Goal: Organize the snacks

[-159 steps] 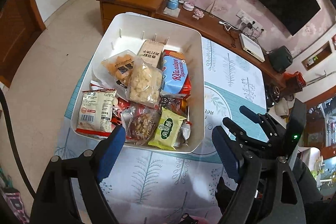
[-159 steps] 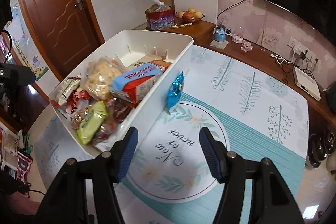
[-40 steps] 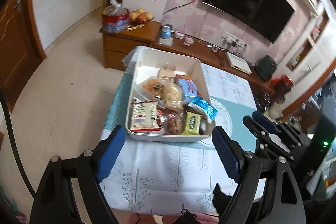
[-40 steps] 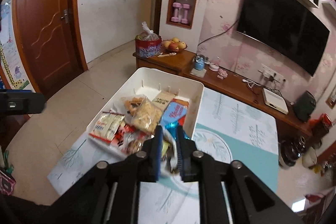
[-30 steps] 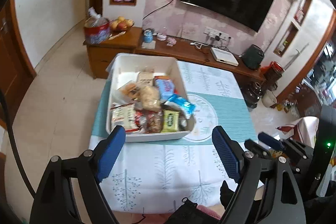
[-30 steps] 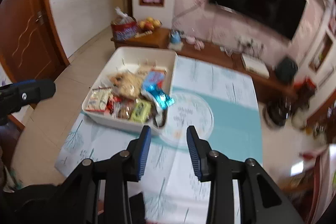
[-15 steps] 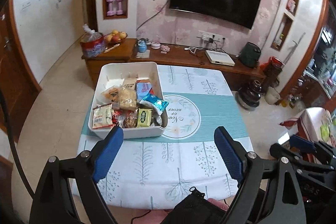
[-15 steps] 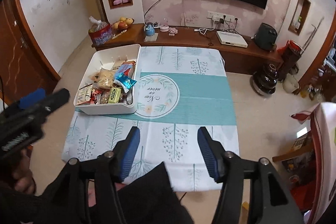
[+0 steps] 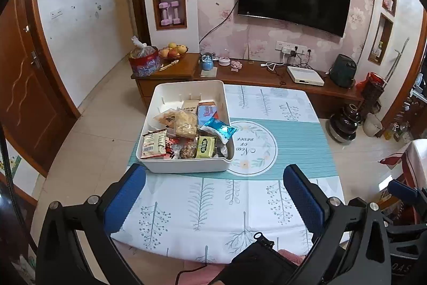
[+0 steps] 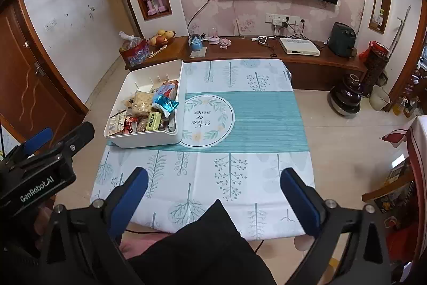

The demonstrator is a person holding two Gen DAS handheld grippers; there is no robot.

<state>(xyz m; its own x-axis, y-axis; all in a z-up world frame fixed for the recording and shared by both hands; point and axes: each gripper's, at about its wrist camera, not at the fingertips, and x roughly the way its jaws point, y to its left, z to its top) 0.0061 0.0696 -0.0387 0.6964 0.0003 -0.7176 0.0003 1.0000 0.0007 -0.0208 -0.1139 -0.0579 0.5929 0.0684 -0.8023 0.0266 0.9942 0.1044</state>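
A white bin (image 9: 186,166) (image 10: 149,141) full of snack packets stands on the left part of the table. A blue foil packet (image 9: 218,130) (image 10: 166,104) lies on top of the pile near the bin's right wall. A green packet (image 9: 205,147) lies at the bin's near end. My left gripper (image 9: 213,194) is open and empty, held well back over the table's near edge. My right gripper (image 10: 213,194) is open and empty, also held back at the near edge. The left gripper's body shows at the left of the right wrist view (image 10: 40,172).
The table carries a white and teal cloth (image 10: 240,124) with a round print. Behind it stand a wooden TV bench (image 9: 267,71), a fruit bowl (image 9: 172,51) and a red tin (image 9: 144,63). A door (image 10: 26,66) is at left. Pots (image 10: 347,98) stand on the floor at right.
The right gripper carried the blue foil packet from the table into the bin and let it go. Both grippers then pulled far back and up from the bin, both open.
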